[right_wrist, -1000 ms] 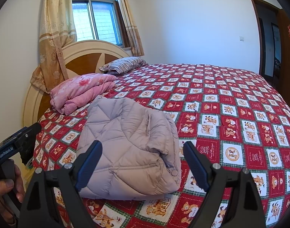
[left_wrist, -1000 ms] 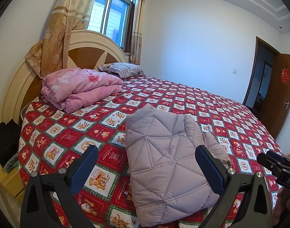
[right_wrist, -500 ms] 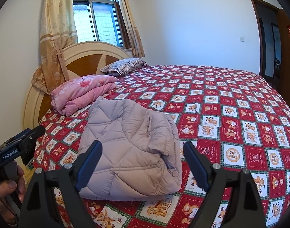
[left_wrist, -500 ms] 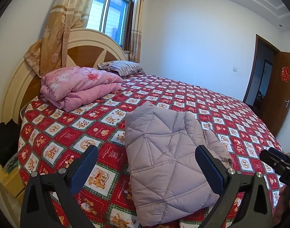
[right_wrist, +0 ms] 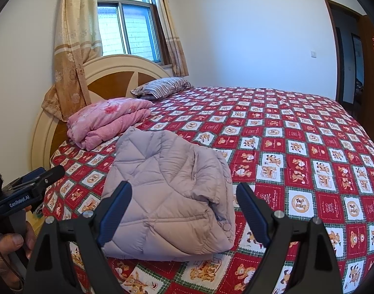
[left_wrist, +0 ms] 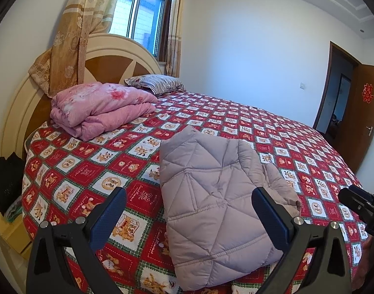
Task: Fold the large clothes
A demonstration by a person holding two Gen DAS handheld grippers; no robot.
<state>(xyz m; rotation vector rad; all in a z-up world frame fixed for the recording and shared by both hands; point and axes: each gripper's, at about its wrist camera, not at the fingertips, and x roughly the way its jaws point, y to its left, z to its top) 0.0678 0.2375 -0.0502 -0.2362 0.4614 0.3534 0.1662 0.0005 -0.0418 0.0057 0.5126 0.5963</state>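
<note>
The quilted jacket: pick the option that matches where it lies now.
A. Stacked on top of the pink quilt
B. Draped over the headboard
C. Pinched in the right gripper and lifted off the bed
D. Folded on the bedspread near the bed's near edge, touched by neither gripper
D: the quilted jacket lies folded on the bedspread, apart from the pink quilt, while the left gripper and right gripper stand open, short of it.

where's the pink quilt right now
The folded pink quilt lies on the bed near the headboard, left of and behind the padded jacket in both wrist views, with the striped pillow just beyond it.
</note>
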